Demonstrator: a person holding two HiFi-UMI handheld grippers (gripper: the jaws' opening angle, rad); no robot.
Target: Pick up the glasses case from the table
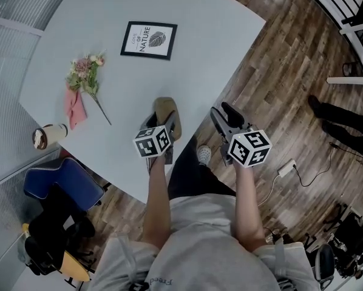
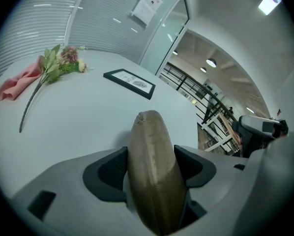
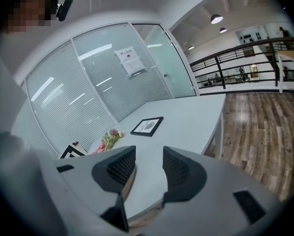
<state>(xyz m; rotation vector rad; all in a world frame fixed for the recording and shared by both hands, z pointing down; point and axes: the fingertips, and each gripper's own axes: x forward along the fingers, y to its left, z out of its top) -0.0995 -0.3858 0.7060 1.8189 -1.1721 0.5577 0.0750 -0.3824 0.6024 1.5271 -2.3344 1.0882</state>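
Observation:
The tan glasses case (image 1: 167,109) lies near the front edge of the white table (image 1: 108,59). My left gripper (image 1: 162,122) reaches down over its near end. In the left gripper view the case (image 2: 149,132) stands on its narrow side between the dark pads (image 2: 110,168), which sit close to both of its sides with the jaws spread wide. My right gripper (image 1: 227,117) hovers off the table's edge, to the right of the case and above the wooden floor. Its jaws are parted around nothing in the right gripper view (image 3: 149,168).
A framed print (image 1: 149,40) lies further back on the table. Flowers (image 1: 84,74) and a pink cloth (image 1: 75,108) lie at the left, with a bottle (image 1: 48,136) at the table's left edge. A blue chair (image 1: 60,183) stands below it. A person's legs (image 1: 339,117) show at right.

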